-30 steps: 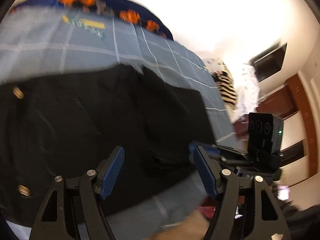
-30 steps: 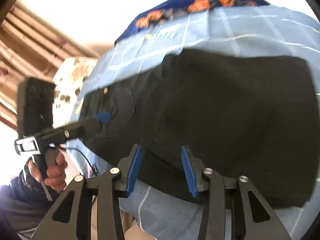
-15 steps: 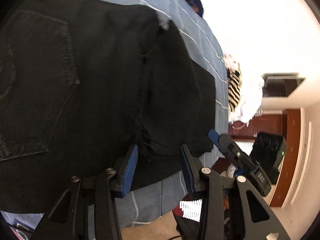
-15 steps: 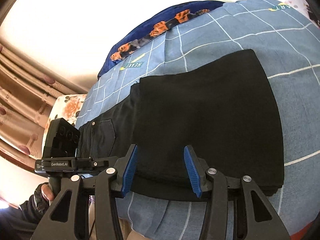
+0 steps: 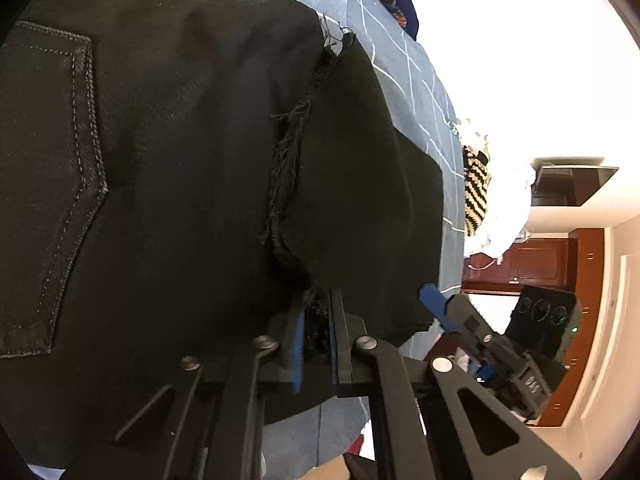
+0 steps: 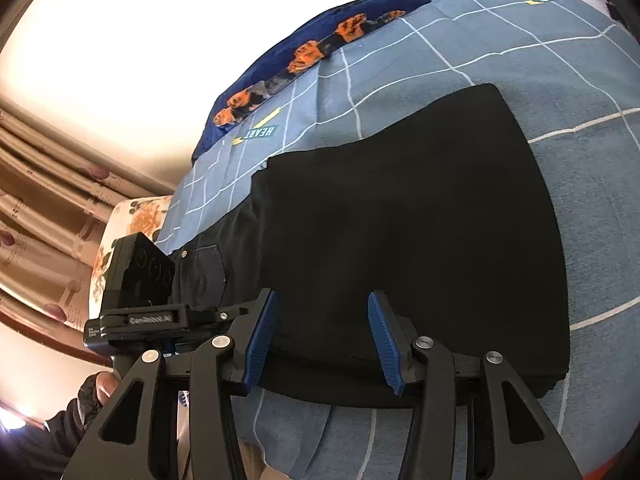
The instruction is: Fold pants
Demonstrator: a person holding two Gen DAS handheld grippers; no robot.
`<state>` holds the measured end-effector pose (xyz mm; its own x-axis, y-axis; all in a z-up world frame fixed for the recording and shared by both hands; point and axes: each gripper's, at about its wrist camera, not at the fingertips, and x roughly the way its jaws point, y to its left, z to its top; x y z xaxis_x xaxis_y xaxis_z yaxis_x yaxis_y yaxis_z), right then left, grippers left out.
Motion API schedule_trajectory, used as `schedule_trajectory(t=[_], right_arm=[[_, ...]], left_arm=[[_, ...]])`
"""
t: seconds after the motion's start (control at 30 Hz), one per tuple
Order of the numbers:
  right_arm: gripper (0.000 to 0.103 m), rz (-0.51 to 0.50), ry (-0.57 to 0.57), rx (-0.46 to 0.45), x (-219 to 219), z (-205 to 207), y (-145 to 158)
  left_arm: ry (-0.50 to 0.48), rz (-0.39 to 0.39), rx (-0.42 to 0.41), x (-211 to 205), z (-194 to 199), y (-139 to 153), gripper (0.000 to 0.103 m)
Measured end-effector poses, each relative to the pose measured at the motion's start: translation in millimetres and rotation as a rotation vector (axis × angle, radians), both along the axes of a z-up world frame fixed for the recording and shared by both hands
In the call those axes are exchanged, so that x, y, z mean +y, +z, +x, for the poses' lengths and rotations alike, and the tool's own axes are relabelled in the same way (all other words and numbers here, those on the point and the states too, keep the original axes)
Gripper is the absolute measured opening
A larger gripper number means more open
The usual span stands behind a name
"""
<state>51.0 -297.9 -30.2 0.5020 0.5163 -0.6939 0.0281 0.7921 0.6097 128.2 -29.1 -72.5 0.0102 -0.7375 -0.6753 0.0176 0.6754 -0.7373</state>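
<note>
Left wrist view: the left gripper (image 5: 316,334) is clamped on the frayed hem of black denim pants (image 5: 168,168), which lie folded on a blue checked bedsheet (image 5: 416,80); a stitched back pocket (image 5: 48,184) shows at left. Right wrist view: the right gripper (image 6: 324,340) holds its blue ribbed pads apart around the thick near fold edge, not pinching. Likely next: it closes, then both lift the layer over.

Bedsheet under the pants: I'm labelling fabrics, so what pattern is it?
The bedsheet is blue with a white grid, clearest in the right wrist view.
</note>
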Motion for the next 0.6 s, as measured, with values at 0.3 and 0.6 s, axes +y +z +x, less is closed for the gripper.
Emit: schedule_trajectory(t=[0.3,0.6], right_arm=[[0.049,-0.207,-0.056,0.082,-5,-2,1],[0.049,-0.525,0.052,0.1,21,-1,-15]], left_arm=[[-0.097,0.085,-0.156,0,-35,28,0.005],[-0.181,0.233,-0.288,-15,-37,29,0.031]])
